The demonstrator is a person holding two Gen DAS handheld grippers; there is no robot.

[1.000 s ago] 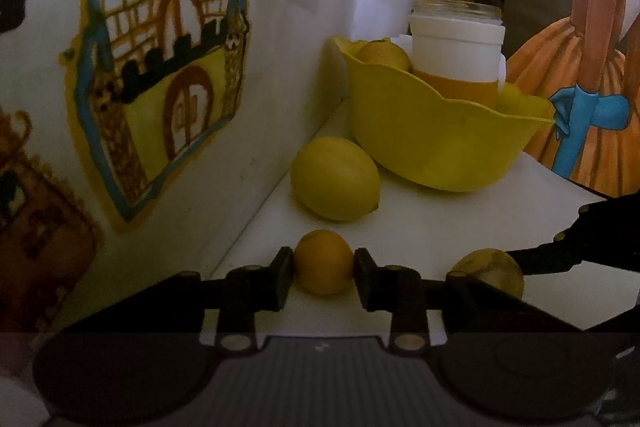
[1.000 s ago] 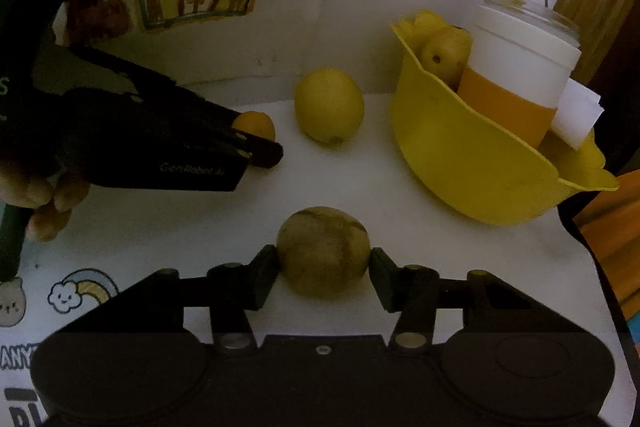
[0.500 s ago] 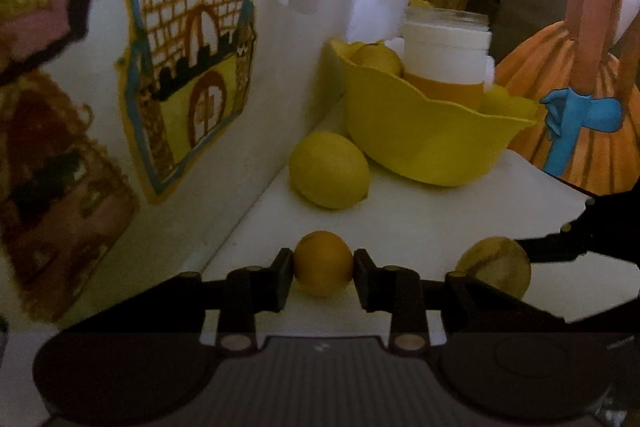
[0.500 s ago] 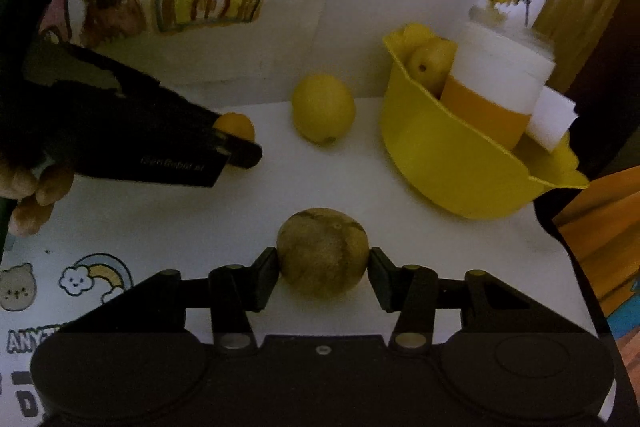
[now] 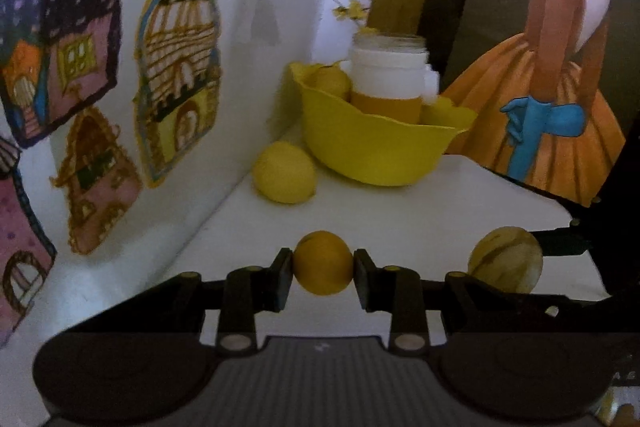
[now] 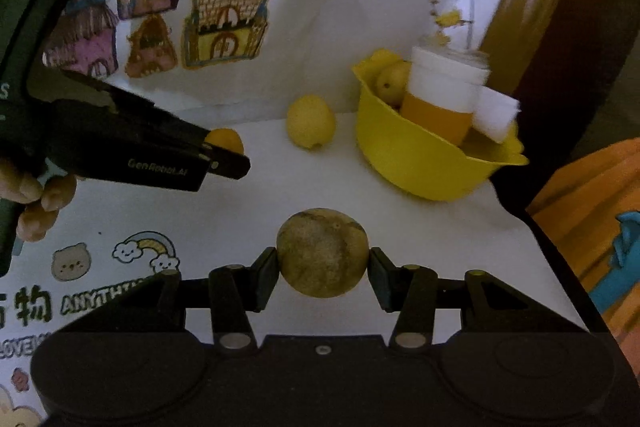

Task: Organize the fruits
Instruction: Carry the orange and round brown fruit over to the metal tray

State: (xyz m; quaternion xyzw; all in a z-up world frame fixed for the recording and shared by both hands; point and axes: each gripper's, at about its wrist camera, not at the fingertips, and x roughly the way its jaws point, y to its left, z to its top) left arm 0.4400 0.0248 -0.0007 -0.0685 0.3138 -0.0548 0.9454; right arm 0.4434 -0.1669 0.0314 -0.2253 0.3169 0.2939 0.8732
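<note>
Left wrist view: white worktop (image 5: 400,219) runs into a corner, white wall on the left covered with hand-drawn house pictures (image 5: 176,79). A painting of a figure in an orange dress (image 5: 552,115) stands at the right edge. Yellow bowl (image 5: 372,143) sits at the back with fruit and a white-and-orange jar (image 5: 388,83) inside; a lemon (image 5: 285,172) lies on the worktop just beside the bowl. My left gripper (image 5: 323,269) pinches a small orange fruit (image 5: 323,263), both pads pressed on its sides. The mottled round fruit (image 5: 506,259) shows at the right, carried by my other gripper. No writing readable here.

Right wrist view: same worktop (image 6: 320,183), bowl (image 6: 420,159) back right, lemon (image 6: 311,121) left of it, apart. My right gripper (image 6: 322,267) clamps the mottled round fruit (image 6: 322,251) between both pads. My left gripper (image 6: 230,157) comes in from the left, hand (image 6: 32,199) on its handle, orange fruit (image 6: 225,139) at its tip. Its side reads "GenRobot.AI". The worktop print (image 6: 100,291) shows a rainbow, a bear face, Chinese characters and "ANYTH…", cut off by my gripper.
</note>
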